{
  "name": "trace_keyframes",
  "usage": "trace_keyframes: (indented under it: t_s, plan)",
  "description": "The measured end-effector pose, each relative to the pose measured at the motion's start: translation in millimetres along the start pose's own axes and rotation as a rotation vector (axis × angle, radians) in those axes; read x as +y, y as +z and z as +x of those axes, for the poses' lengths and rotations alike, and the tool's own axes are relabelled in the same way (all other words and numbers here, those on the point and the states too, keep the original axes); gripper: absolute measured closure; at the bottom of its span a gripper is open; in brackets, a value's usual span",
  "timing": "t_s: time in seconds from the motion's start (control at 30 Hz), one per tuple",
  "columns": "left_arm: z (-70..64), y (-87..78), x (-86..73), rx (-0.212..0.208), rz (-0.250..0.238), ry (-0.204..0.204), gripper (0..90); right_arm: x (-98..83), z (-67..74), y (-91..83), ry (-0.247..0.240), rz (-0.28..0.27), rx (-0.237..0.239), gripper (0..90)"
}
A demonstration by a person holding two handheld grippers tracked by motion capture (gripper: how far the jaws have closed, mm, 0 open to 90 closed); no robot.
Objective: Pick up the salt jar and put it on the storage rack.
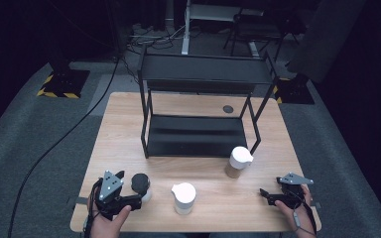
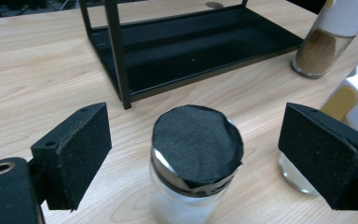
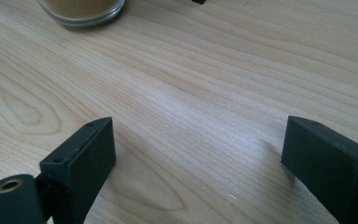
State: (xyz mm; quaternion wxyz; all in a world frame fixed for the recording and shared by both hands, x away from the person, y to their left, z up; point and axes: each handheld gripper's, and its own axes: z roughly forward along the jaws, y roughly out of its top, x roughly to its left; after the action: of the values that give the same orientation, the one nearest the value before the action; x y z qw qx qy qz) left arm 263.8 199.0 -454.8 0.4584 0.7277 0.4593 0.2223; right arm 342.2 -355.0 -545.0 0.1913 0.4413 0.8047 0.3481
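Black-lidded jar (image 2: 196, 158), black rack (image 1: 198, 106)

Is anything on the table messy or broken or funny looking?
Nothing is spilled or broken. One odd bit: the black-topped jar between the left tool's open pads has a lid cover that looks rough-edged and crinkled. The two white-capped jars stand upright, and the black rack sits straight.

**What the pictures cut off or hide**

In the left gripper view the black-lidded jar (image 2: 196, 163) loses its lower body to the bottom edge. The white-capped jar (image 2: 354, 100) beside it is partly hidden behind the gripper's jaw pad and cropped at the right edge. The spice jar (image 2: 324, 44) loses its cap top to the upper edge. In the right gripper view that jar (image 3: 81, 9) shows just its base.
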Motion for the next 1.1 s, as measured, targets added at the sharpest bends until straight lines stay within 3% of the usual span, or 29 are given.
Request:
trace_keyframes:
  t_s: [0.43,0.67,1.1]
  plan:
    - [-3.2,12.7,-7.3,0.005,-0.005,-0.005,8.9,-0.1,0.1,-0.1,0.0,0.0,0.0,9.7]
    - [-1.3,23.7,-15.4,-0.012,0.014,-0.007,9.0,-0.1,0.1,-0.2,0.0,0.0,0.0,9.7]
    - [0.6,34.6,-25.1,0.007,0.046,0.009,9.4,-0.2,0.0,-0.2,-0.001,0.0,0.0,9.7]
